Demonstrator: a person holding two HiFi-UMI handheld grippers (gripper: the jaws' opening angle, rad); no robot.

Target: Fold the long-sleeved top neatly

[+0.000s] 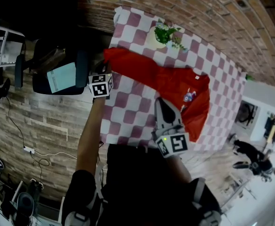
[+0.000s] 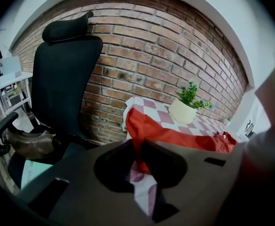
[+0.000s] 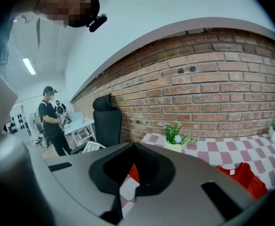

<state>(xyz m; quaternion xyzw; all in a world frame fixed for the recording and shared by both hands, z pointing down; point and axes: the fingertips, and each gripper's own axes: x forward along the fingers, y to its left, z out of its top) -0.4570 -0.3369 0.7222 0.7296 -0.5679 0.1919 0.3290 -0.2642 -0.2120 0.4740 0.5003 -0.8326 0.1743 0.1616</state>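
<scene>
Sleeve fold: with left gripper [image 2: 139,149] fingers clamped on sleeve [image 2: 149,128] of red top [image 1: 175,86] spread on desk [image 1: 128,119], right gripper [image 1: 161,101] fingers closed above it, lift sleeve, carry across body, lay flat.

The long-sleeved top [image 1: 175,86] is soft red cloth, matt, with loose creases. Under it the desk cloth [image 1: 128,112] is thin woven fabric in purple and white checks, also matt, hanging limp over the edges. The left claw [image 2: 138,145] and right claw [image 3: 133,147] are smooth grey plastic with a dull finish. At the far edge, the pot [image 2: 182,113] looks smooth and cream, without shine. The brick wall [image 2: 175,55] is rough and unglazed. The chair [image 2: 66,79] has matt black fabric. The floor [image 1: 38,121] shows pale wood-grain planks.
</scene>
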